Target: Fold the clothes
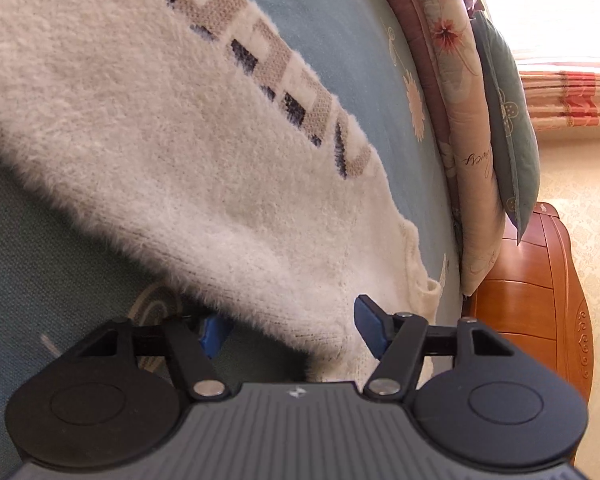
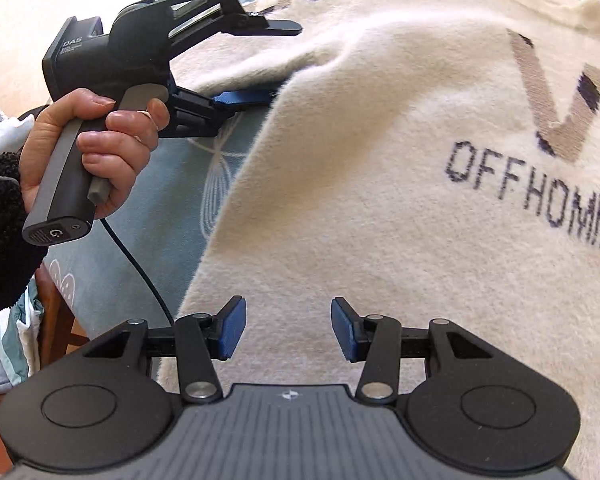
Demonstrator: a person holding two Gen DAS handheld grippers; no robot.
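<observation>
I see a fuzzy cream knitted sweater (image 2: 380,168) with dark lettering and a beige-and-navy V motif spread over a teal bedspread printed with pale flowers (image 2: 112,264), which covers the bed. The sweater lies across most of the bed's surface, and its side edge runs diagonally toward the bed's near-left edge in the right wrist view.

My left gripper (image 1: 290,330) straddles that sweater edge: one blue pad sits above the fabric, the other is tucked below it, and a fold of the knit rises between them. The jaws are part-way apart and I cannot tell whether the pads actually press on the cloth. From the right wrist view the same gripper (image 2: 260,64) shows side-on, its upper finger over the sweater and its blue lower finger under the lifted edge, held by a hand (image 2: 96,152) in a black fleece sleeve (image 2: 0,240), with a black cable (image 2: 140,268) trailing from the handle.

My right gripper (image 2: 288,330) hangs over the sweater's lower body, jaws apart, blue pads clear of the fabric with nothing gripped.

Along the bed's far edge in the left wrist view stand a floral pink-and-cream quilt roll (image 1: 456,92) and a teal cushion (image 1: 508,120), beside a carved orange-brown wooden headboard (image 1: 540,280)
</observation>
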